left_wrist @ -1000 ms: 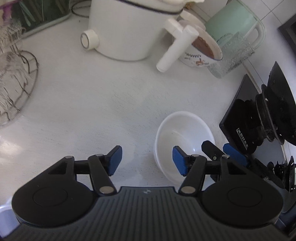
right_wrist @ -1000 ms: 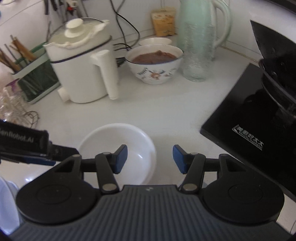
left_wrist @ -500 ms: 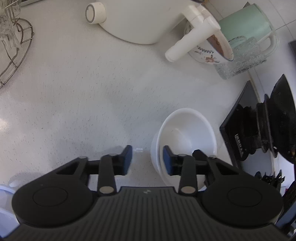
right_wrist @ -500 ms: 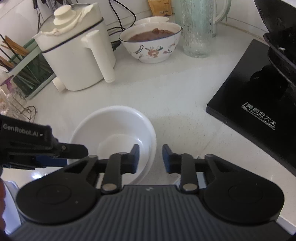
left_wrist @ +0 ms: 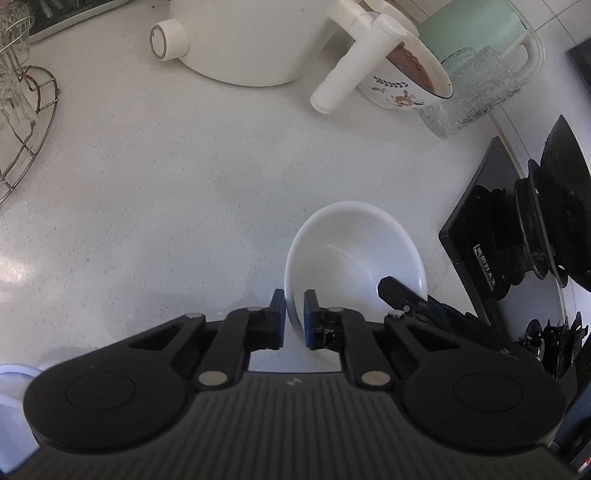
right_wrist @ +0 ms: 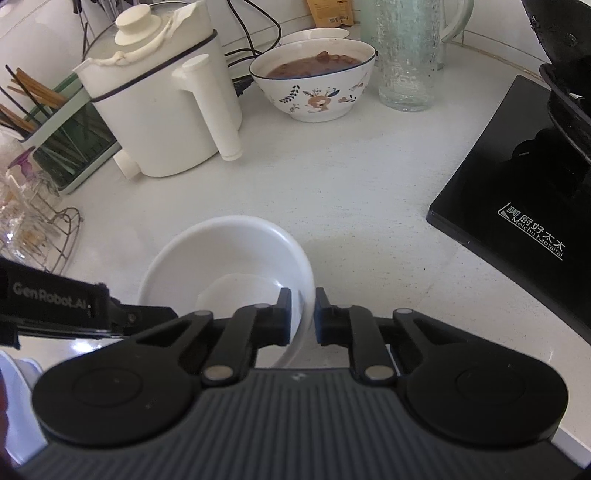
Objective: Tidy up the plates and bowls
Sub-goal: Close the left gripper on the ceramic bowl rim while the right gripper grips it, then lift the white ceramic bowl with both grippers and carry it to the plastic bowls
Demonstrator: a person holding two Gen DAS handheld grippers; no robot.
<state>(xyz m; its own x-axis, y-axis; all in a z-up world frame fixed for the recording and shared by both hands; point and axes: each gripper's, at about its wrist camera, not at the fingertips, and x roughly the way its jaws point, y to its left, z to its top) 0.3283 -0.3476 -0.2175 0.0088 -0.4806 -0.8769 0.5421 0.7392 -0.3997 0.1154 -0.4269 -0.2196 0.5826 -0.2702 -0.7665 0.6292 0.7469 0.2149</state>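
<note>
My left gripper (left_wrist: 294, 314) has just been closing and now pinches the near left rim of the white bowl (left_wrist: 354, 251), one pad outside the wall and one inside. My right gripper (right_wrist: 302, 314) has been closing too, and it is clamped on the opposite side of the same rim, again with the wall between its pads. So I have both grippers on one bowl, one at each side, and in the right wrist view I can see the left gripper's black body reaching in from the left edge.

The bowl is empty and sits low on the white countertop (left_wrist: 147, 192), near the front; I cannot tell whether its base is touching the surface.

Moving outward: just to the right of the bowl is the black cooktop (right_wrist: 517, 206) with a dark pan (right_wrist: 569, 96) over it. Farther back stands the white electric kettle (right_wrist: 159, 122), its handle pointing toward me. Beside it is a floral bowl (right_wrist: 317, 92) filled with a brown liquid, and behind that a small white dish. To the right of the floral bowl is a textured clear glass (right_wrist: 406, 66), with a pale green pitcher (left_wrist: 476, 33) behind it. On the far left I see a wire rack (left_wrist: 26, 129) holding glassware, and a green holder with chopsticks (right_wrist: 62, 144).
</note>
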